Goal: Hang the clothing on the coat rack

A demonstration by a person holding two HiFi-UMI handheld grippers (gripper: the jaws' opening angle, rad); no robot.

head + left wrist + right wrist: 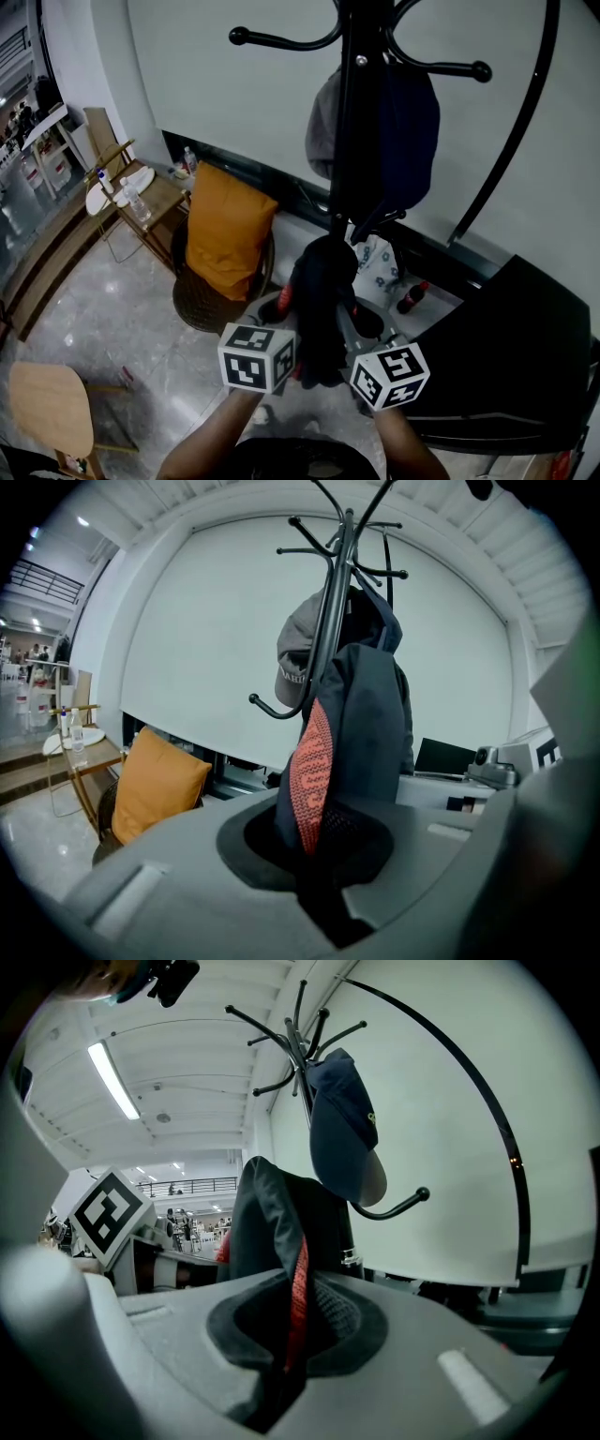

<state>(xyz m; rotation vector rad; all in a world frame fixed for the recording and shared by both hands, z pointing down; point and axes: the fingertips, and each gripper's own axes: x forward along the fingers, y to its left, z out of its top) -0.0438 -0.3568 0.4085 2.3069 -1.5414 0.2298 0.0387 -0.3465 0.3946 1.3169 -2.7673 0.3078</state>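
White wall (206,84), coat rack (349,112) dead ahead.
Your left gripper (314,855) and right gripper (286,1335) both clamp the dark garment (323,300) low by its pole; lift crooked and you could knock a cap (323,127) off.

We hold a dark garment (319,300) bunched in front of the pole of the black coat rack (352,112). Our left tool (281,319) and right tool (367,330) clamp it from either side. A grey cap (323,127) and a navy cap (412,131) hang on the rack above it. To the left, an orange cushion (225,239) leans in a round chair (202,305) on the marble floor (141,319).
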